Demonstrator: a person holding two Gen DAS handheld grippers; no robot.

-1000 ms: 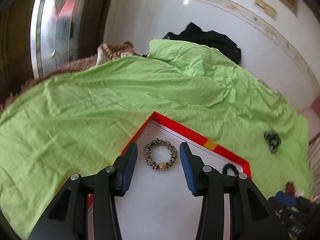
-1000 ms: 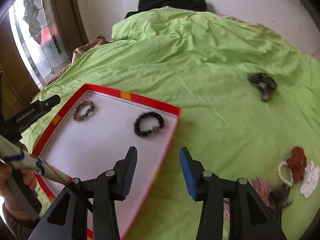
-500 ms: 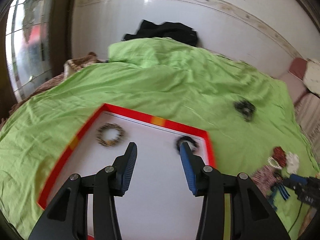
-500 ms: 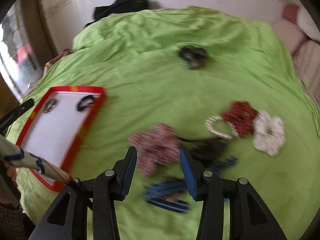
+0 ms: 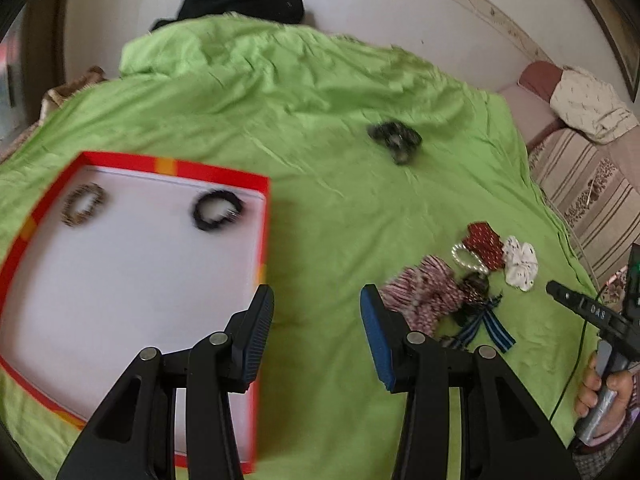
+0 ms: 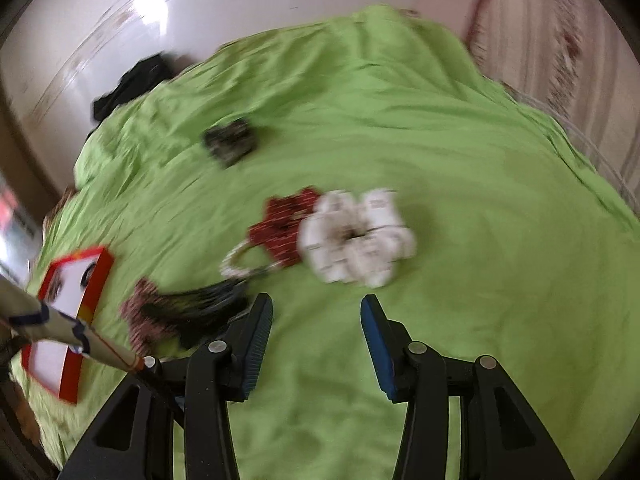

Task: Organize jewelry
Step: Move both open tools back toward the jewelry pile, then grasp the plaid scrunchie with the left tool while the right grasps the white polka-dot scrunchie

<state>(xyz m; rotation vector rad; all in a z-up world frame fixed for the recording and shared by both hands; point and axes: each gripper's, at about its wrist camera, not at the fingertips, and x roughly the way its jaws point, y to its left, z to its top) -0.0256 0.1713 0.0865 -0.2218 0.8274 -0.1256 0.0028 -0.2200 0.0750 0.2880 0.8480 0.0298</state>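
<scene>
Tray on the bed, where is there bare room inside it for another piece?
The red-rimmed tray is bare across its near half, below the leopard bracelet and black bracelet. Crowded: the scrunchie pile on the sheet.

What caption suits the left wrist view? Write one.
Open left gripper above green bedsheet, between red tray and hair ties.
</scene>
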